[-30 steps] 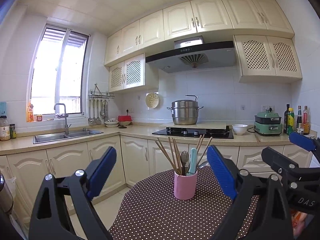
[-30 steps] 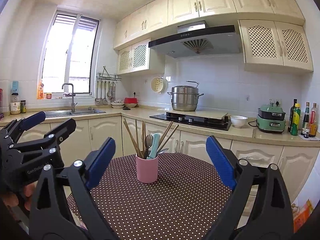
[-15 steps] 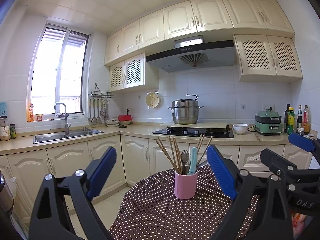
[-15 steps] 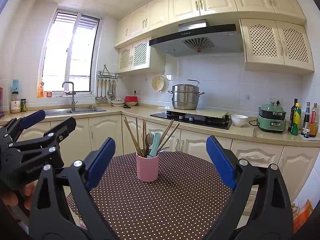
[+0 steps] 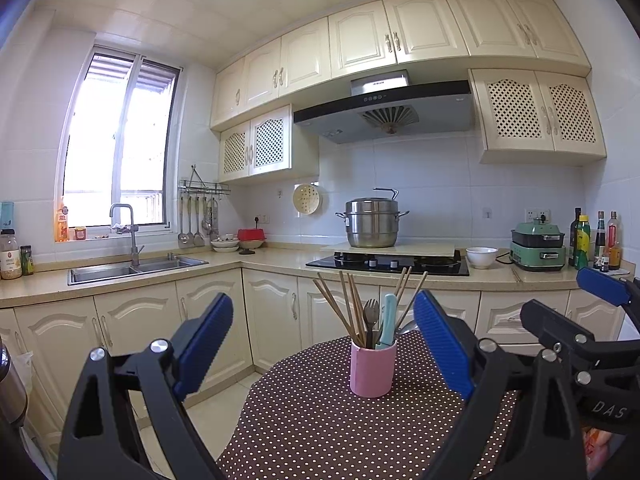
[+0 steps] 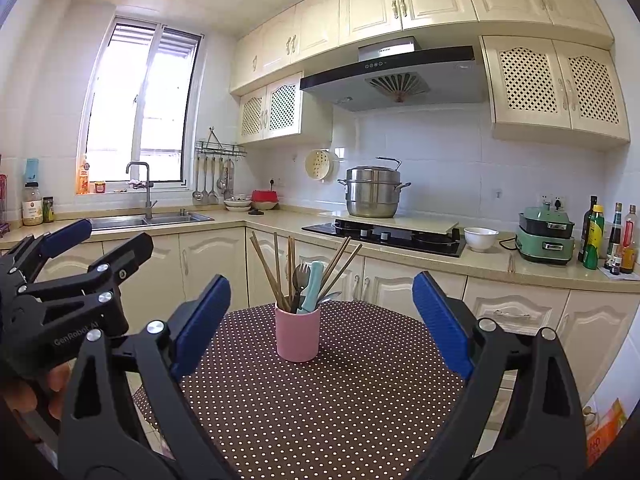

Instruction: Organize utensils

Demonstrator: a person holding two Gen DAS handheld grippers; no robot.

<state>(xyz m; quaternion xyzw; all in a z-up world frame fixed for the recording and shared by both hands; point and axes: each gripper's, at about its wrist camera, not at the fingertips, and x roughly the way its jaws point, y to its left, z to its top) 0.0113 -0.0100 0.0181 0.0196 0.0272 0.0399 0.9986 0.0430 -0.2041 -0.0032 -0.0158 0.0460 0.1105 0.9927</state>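
A pink cup [image 5: 373, 368] [image 6: 297, 333] stands upright on a round table with a brown white-dotted cloth [image 5: 320, 432] [image 6: 320, 400]. Several wooden chopsticks [image 5: 340, 306] [image 6: 266, 266], a dark fork [image 5: 371, 312] [image 6: 301, 276] and a light-blue handled utensil [image 5: 388, 318] [image 6: 313, 284] stick out of it. My left gripper [image 5: 324, 340] hovers open short of the cup, nothing between its blue pads. My right gripper [image 6: 322, 318] is open too, the cup seen between its fingers but farther off. Each gripper shows at the other view's edge, the right gripper [image 5: 592, 308] and the left gripper [image 6: 80, 256].
Behind the table runs an L-shaped counter with a sink [image 5: 132, 270], a hob carrying a steel pot [image 5: 372, 222], a white bowl [image 5: 481, 257], a green cooker [image 5: 538, 250] and bottles [image 5: 592, 240]. A person's hand [image 6: 28, 392] holds the left gripper. Floor lies left of the table.
Both views have shifted very slightly; the cup sits a touch lower in the right wrist view. Both grippers stay open and the utensils have not moved.
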